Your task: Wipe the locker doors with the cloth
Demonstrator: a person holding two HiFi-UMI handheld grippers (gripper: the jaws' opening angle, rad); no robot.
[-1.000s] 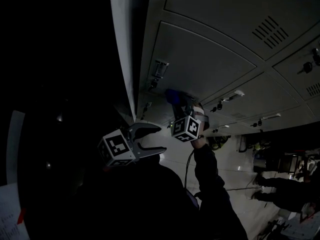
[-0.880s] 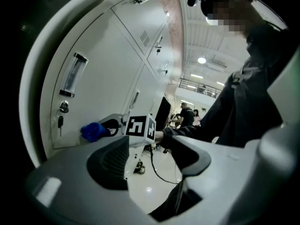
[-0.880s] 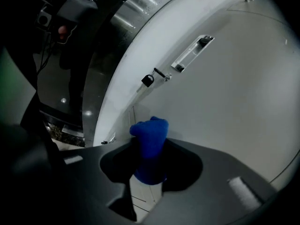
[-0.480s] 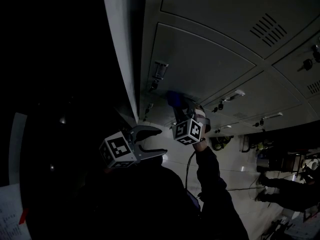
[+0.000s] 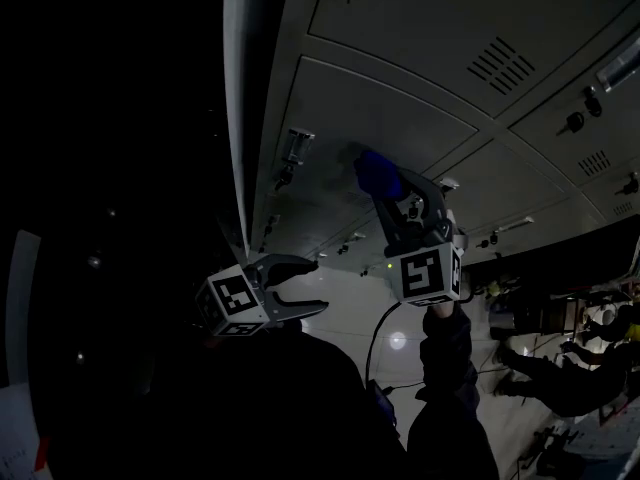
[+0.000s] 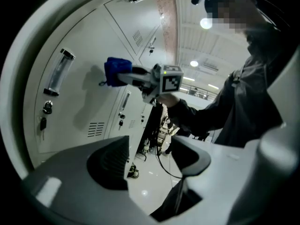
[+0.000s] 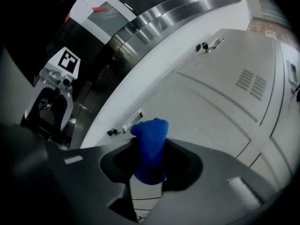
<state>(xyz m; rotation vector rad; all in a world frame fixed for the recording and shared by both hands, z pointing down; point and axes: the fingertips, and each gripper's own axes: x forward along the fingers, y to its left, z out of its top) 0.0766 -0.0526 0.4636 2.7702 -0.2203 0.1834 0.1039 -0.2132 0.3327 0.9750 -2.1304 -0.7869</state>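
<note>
A blue cloth (image 5: 375, 173) is bunched between the jaws of my right gripper (image 5: 388, 186), which is shut on it and holds it against a grey locker door (image 5: 400, 108). In the right gripper view the cloth (image 7: 150, 149) stands up between the jaws in front of the door (image 7: 220, 102). My left gripper (image 5: 308, 285) hangs lower left, away from the lockers, open and empty. The left gripper view shows the cloth (image 6: 115, 71) touching the door (image 6: 79, 97) and the right gripper's marker cube (image 6: 171, 78).
Label holders and key locks (image 5: 293, 148) and vent slots (image 5: 500, 63) stick out of the doors. A steel column (image 7: 140, 27) borders the lockers on the left. Another person (image 5: 560, 378) stands on the glossy floor at lower right.
My right gripper has carried the cloth up and to the right across the locker door. The left gripper has barely shifted.
</note>
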